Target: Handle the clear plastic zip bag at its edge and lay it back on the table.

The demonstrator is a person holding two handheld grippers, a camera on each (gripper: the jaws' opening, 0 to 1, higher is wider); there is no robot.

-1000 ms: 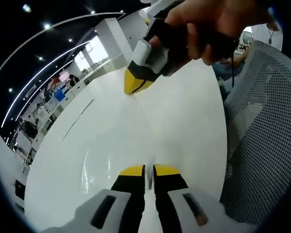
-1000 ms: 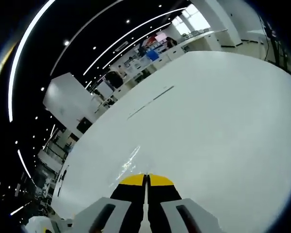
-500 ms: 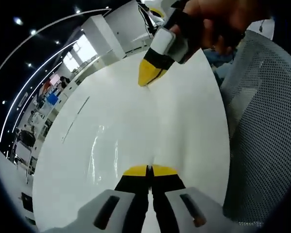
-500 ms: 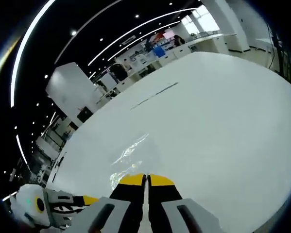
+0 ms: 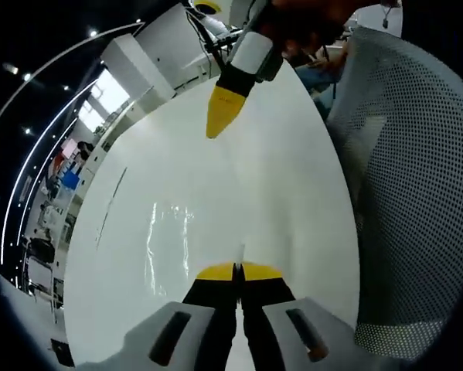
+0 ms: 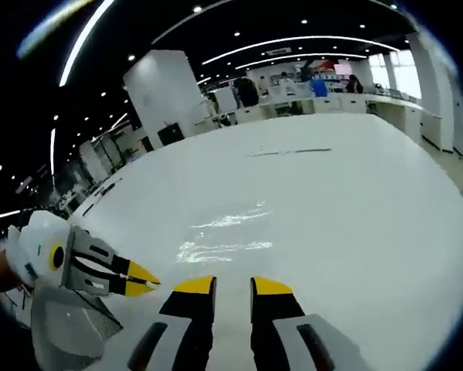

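The clear plastic zip bag (image 5: 185, 232) lies flat on the white surface (image 5: 293, 185), its near edge pinched in the left claw (image 5: 236, 270), whose jaws are together on it. The right claw (image 6: 233, 284) stands apart just short of the bag — the laying-down step looks all but done. Next, I judge, the left claw should release that edge and lift off without dragging the bag.

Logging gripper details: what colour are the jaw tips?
Yellow, clearest on the right gripper in the right gripper view.

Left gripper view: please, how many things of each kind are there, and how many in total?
Grippers: 2 (left gripper, right gripper)
Clear zip bag: 1
White table: 1
Mesh chair: 1
Total: 5
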